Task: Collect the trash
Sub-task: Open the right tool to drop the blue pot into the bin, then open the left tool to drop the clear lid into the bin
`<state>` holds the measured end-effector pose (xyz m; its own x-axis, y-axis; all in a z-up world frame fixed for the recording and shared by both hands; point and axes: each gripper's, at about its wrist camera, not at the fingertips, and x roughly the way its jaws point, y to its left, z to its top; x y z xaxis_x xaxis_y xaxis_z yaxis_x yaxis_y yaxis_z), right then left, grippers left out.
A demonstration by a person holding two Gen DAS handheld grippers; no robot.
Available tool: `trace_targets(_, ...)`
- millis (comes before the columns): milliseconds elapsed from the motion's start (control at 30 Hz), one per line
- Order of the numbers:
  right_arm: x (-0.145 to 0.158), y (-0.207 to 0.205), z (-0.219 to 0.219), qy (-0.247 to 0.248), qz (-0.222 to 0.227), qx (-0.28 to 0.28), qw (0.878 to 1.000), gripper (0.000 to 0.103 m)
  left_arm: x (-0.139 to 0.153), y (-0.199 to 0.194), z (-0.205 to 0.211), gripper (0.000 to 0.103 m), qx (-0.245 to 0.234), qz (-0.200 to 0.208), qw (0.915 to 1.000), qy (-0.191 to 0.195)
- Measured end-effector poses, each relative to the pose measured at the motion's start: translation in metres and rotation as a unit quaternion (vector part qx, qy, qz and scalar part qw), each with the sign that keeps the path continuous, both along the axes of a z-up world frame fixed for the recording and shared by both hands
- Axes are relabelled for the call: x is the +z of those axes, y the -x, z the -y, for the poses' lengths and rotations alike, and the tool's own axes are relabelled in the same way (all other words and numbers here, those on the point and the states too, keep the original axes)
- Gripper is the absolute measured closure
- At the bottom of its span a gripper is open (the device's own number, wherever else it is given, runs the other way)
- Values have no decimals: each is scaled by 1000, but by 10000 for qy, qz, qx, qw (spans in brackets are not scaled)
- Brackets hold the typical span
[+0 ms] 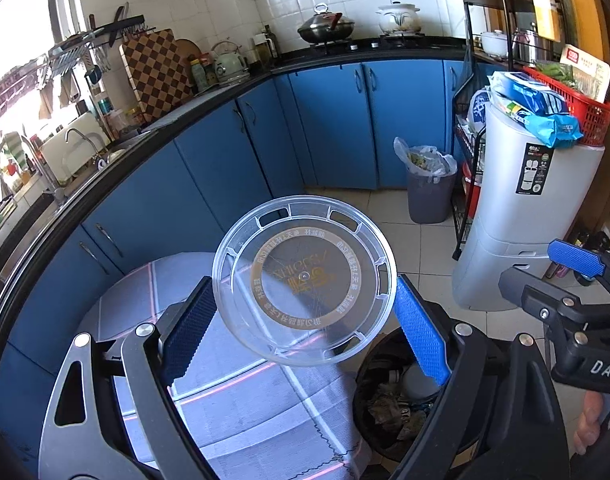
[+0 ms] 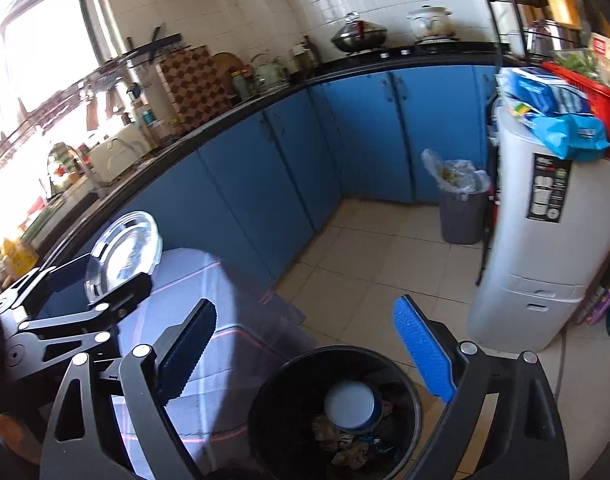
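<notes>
The left gripper [image 1: 305, 320] clamped the clear round plastic lid [image 1: 304, 280] edge to edge between its jaws, poised beside the black round trash bin [image 2: 337, 364], likely for dropping. The right gripper [image 2: 305, 360] hung over that bin, jaws wide and empty. A checked cloth-covered tabletop [image 1: 245, 400] crowded the bin's near side.
</notes>
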<state>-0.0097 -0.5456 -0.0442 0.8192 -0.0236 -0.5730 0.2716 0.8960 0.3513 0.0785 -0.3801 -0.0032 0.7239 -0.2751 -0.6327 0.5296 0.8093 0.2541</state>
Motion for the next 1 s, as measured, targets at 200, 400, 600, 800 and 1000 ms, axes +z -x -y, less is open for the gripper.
trace_targets(200, -8, 9, 10, 97, -116, -272, 9995, 15, -4, 3, 12, 17, -109, -43, 9999, -29)
trace_targets(400, -15, 18, 18, 210, -247, -573, 9978, 15, -4, 8, 24, 16, -228, -45, 9997, -43)
trace_targets(600, -24, 28, 30, 139, -303, -722, 9968, 15, -4, 13, 34, 15, -325, -75, 9994, -62)
trace_targets(800, -29, 31, 37, 40, -313, -767, 9966, 15, -4, 16, 42, 14, -333, -79, 9994, -72)
trace_targets(1000, -29, 34, 39, -14, -295, -755, 9967, 15, -2, 14, 40, 4, -238, -186, 9995, 15)
